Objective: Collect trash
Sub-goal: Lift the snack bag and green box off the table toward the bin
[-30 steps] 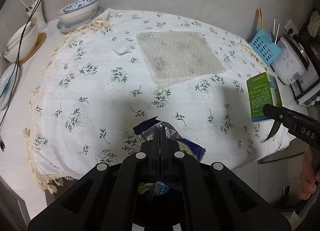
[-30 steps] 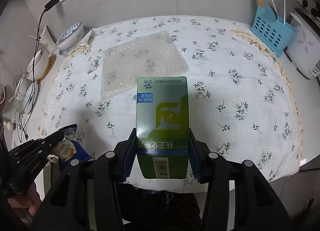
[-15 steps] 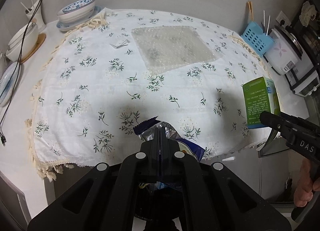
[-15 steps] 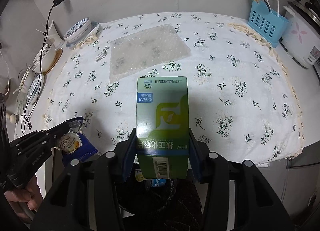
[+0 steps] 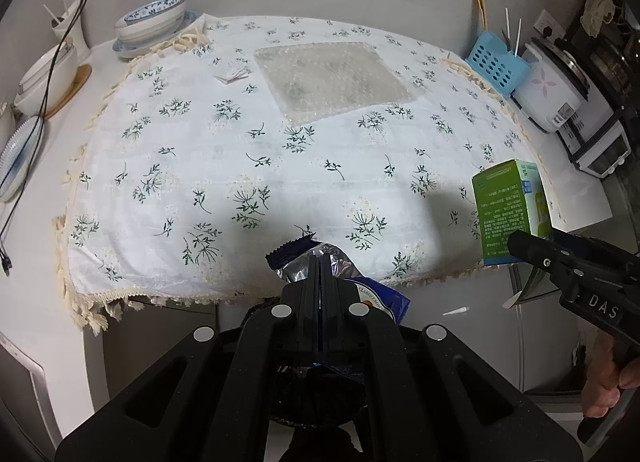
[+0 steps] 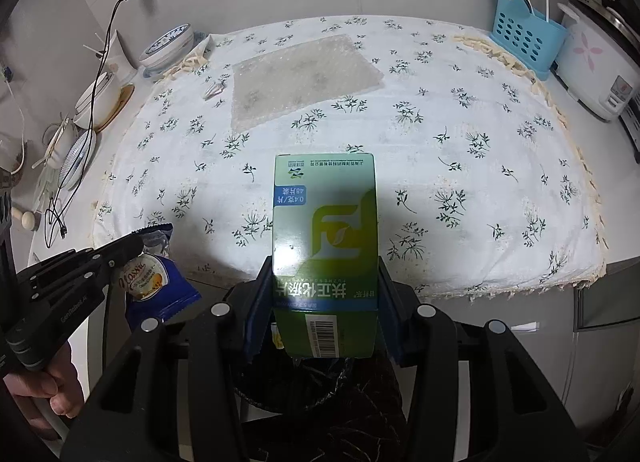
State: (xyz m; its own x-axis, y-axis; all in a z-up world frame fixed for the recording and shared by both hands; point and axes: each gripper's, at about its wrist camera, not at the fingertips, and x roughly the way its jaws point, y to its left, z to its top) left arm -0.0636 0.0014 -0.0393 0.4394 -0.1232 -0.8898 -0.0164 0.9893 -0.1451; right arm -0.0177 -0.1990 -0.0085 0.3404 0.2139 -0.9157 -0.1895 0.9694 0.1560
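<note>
My left gripper (image 5: 321,262) is shut on a blue and silver snack wrapper (image 5: 316,262), held off the table's front edge. The wrapper also shows in the right wrist view (image 6: 154,282). My right gripper (image 6: 325,282) is shut on a green box (image 6: 325,238), held upright off the front edge above a dark bin (image 6: 320,386). The box shows at the right of the left wrist view (image 5: 510,214). On the flowered tablecloth (image 5: 200,166) lie a bubble-wrap sheet (image 5: 332,78) and a small crumpled white paper (image 5: 233,74).
Stacked bowls (image 5: 154,22) and plates (image 5: 18,154) sit at the table's left side with a black cable (image 5: 52,62). A blue utensil basket (image 5: 498,66) and a white rice cooker (image 5: 556,86) stand at the right. Small white scraps (image 5: 456,311) lie on the floor.
Both grippers have drawn back from the table toward its front edge, carrying the wrapper and the box. The bin now shows below the right gripper.
</note>
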